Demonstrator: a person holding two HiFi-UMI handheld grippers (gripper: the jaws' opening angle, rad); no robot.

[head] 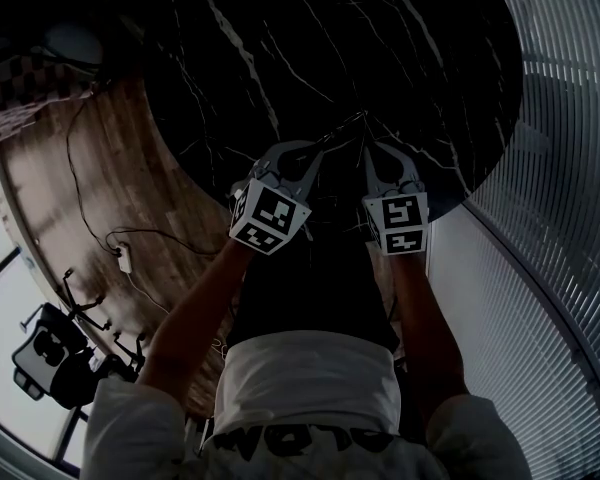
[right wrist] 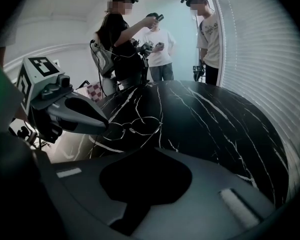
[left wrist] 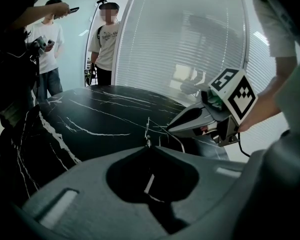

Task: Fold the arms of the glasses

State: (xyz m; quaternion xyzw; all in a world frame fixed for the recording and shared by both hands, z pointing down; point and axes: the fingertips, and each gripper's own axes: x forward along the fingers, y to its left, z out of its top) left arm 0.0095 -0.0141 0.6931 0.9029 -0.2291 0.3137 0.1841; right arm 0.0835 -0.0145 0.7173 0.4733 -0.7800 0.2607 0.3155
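— Glasses (right wrist: 130, 129): where?
— Sat or hung between the two tools, near the bench (right wrist: 215, 119) edge closest to the person. Could not tell whether resting on the black marble or lifted just clear of it.
— Left tool (left wrist: 149, 148)?
— Was clenched on a thin wire of the frame. Showed the wire standing up from the closed tips and a pale sliver through the gap behind them. Met the frame at the outer end of one lens, going by the right gripper view.
— Why gripped there?
— Most likely to steady the frame close to a hinge, leaving the other side free for working.
— Right tool (right wrist: 152, 150)?
— Was closed as well, tips together, aimed at the opposite end of the frame. Held nothing visible in the gap behind the tips. Lay just beside the wire there, perhaps touching; could not settle any pinch on it.
— Why so close?
— Probably to nudge an arm inward against the left tool's hold.
— Arms folded?
— Judged not yet: showed one thin arm with a curved end trailing away from the lenses.
— Risks?
— Thin, springy wire; called for a slow, light swing at the hinge, never a twist.
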